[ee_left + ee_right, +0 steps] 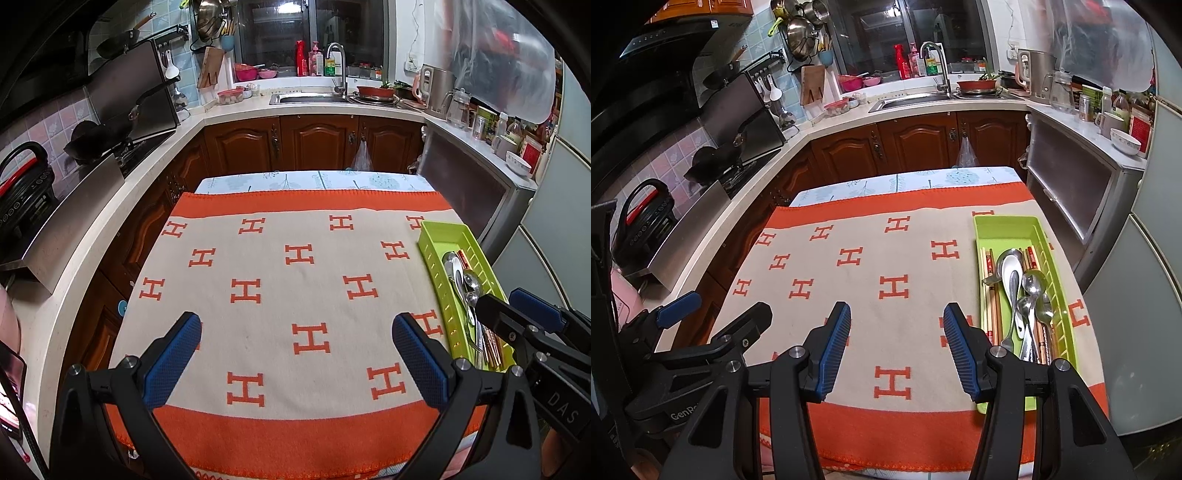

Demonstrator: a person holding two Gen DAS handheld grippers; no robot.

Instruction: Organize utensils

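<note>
Hovering above the orange-and-cream cloth (280, 295) on the counter, the left gripper (297, 360) has its fingers spread wide with nothing between them. The right gripper (897, 347) is likewise parted and empty. Just right of its right finger lies the green tray (999, 227), holding spoons (1032, 288) and chopsticks (991, 291) lengthwise.

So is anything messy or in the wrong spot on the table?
Not really. The spoons and chopsticks all lie inside the green tray, though heaped across each other rather than sorted. The orange blanket has nothing lying loose on it. Both tongs, left and right, hover open, holding nothing.
</note>
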